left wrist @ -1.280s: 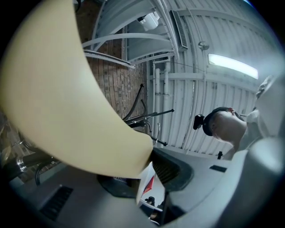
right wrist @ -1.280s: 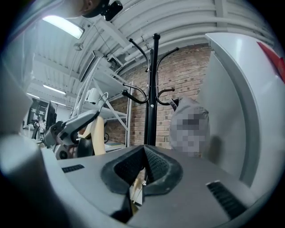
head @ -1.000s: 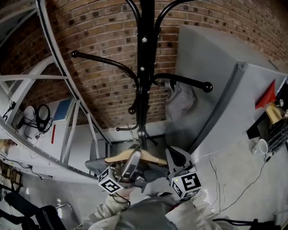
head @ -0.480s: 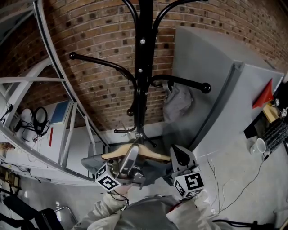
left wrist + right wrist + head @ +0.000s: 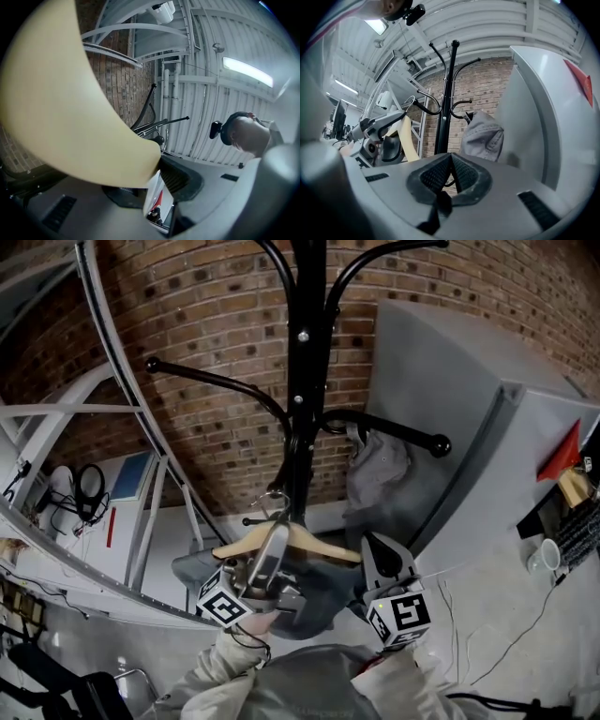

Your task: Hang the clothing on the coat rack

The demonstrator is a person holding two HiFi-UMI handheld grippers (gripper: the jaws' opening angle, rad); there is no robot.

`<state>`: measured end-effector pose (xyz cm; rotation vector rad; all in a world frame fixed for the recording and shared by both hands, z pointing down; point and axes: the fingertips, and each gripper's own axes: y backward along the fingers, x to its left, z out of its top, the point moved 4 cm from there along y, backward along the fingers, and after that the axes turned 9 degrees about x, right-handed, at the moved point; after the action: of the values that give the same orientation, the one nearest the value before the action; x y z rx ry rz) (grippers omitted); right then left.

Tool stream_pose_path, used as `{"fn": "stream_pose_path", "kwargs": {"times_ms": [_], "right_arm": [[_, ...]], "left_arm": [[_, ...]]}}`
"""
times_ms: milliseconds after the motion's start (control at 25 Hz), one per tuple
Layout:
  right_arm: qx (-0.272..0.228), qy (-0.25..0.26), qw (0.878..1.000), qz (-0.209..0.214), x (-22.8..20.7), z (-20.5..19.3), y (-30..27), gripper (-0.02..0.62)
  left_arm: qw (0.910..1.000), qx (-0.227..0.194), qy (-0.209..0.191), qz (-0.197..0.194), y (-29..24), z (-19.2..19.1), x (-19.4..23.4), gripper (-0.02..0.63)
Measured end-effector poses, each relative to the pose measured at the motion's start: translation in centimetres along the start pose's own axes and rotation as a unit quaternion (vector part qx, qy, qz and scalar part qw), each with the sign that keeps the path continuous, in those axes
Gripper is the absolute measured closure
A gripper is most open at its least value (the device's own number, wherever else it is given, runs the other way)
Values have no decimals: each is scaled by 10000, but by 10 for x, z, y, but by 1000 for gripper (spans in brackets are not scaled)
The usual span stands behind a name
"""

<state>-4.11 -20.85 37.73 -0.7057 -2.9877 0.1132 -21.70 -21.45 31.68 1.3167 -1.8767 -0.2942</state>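
Note:
The black coat rack (image 5: 305, 381) stands in front of me against the brick wall. A grey piece of clothing (image 5: 377, 465) hangs from its right arm (image 5: 403, 432). My left gripper (image 5: 272, 554) is shut on a wooden hanger (image 5: 291, 542) that carries a dark grey garment (image 5: 314, 601). The hanger's metal hook (image 5: 272, 498) is just left of the pole. In the left gripper view the hanger (image 5: 70, 93) fills the space between the jaws. My right gripper (image 5: 377, 554) is at the hanger's right end, shut, with nothing seen between its pads (image 5: 450, 176).
A tall grey cabinet (image 5: 469, 427) stands right of the rack. A white metal frame (image 5: 122, 427) runs down the left, with headphones (image 5: 89, 488) behind it. A white cup (image 5: 541, 554) sits at the far right. Cables lie on the floor.
Both grippers have risen with the hanger and garment. The hanger's hook is now higher, close beside the rack's pole.

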Motion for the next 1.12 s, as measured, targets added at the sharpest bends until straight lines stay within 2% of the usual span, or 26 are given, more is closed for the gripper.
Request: {"fn": "stream_pose_path", "kwargs": {"times_ms": [1120], "right_arm": [[243,-116,9995,186,-23,-9,-35,571]], "left_arm": [[9998,-15,90,203,-20,-5,54,493]]}}
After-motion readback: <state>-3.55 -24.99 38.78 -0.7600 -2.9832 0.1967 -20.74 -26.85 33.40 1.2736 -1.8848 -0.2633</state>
